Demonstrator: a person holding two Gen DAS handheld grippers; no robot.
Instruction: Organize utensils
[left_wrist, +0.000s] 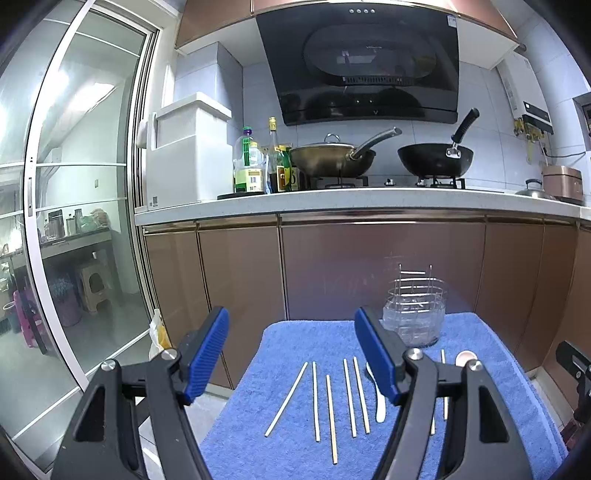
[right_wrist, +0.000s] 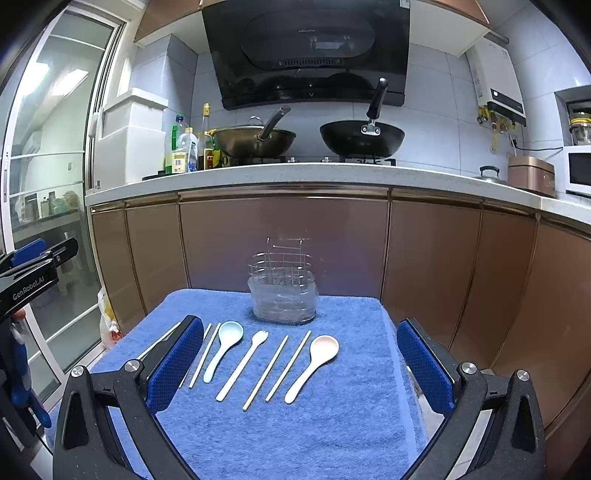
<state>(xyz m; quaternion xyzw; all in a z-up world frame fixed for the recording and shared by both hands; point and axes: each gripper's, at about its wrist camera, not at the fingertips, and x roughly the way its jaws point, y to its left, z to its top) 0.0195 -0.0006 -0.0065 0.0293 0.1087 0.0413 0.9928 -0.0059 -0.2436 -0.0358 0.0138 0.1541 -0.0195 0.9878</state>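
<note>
utensils laid out, both grippers empty

on the blue towel (right_wrist: 295, 435) covering the bench, chopsticks (right_wrist: 265, 372), a blue spoon (right_wrist: 223, 349), a white fork (right_wrist: 240, 365) and a pink spoon (right_wrist: 314, 363) lie side by side in a row. the wire caddy (right_wrist: 283, 291) stands upright at the towel's far edge, apparently empty, though its clear base blurs the view. the left gripper (left_wrist: 291, 354) and right gripper (right_wrist: 301, 362) hover above, fingers spread wide, holding nothing.
</note>
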